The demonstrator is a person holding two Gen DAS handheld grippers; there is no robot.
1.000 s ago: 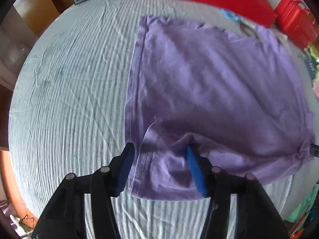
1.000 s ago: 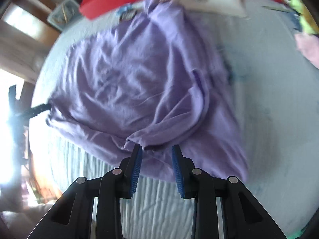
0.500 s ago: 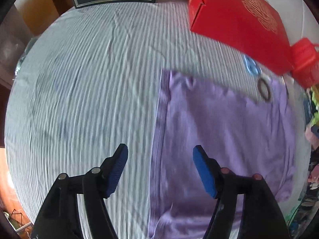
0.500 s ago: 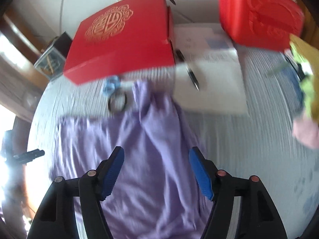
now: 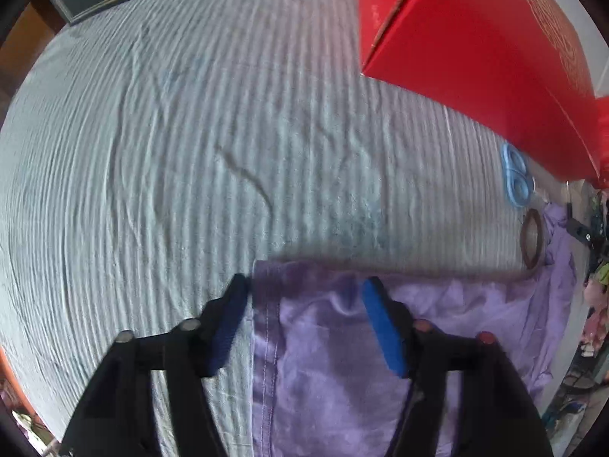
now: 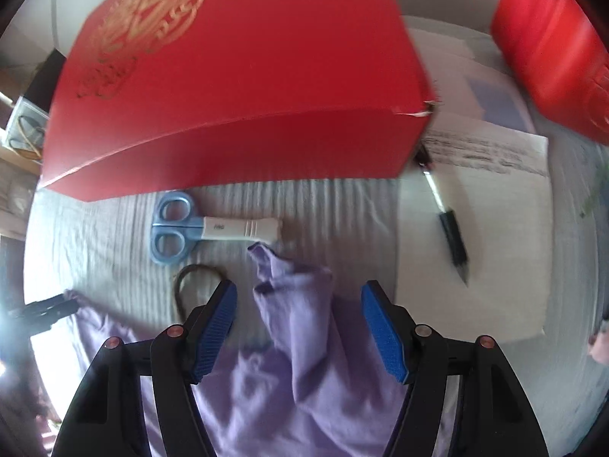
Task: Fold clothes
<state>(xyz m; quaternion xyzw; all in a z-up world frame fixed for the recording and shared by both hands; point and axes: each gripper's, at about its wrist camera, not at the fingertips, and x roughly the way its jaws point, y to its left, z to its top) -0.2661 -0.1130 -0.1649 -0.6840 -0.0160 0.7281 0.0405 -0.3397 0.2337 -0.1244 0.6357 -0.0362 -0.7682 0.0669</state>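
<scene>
A purple shirt (image 5: 335, 361) lies flat on the striped bedsheet (image 5: 190, 152). Its far left corner sits between the blue pads of my left gripper (image 5: 304, 282). That gripper points straight down and its jaws are closing, with the pads still apart from the cloth. In the right wrist view a bunched far corner of the shirt (image 6: 304, 381) rises between the pads of my right gripper (image 6: 298, 285). Those jaws are also closing, with gaps on both sides of the cloth.
A large red box (image 6: 236, 76) stands just beyond the shirt's far edge. Blue scissors (image 6: 175, 228) and a brown ring (image 6: 190, 274) lie beside the corner. A pen (image 6: 453, 240) rests on white paper (image 6: 495, 266) to the right, below a red container (image 6: 552, 45).
Both grippers have travelled from the shirt's near edge across it to its far edge by the red box. Their jaws opened wide on the way and now stand narrower.
</scene>
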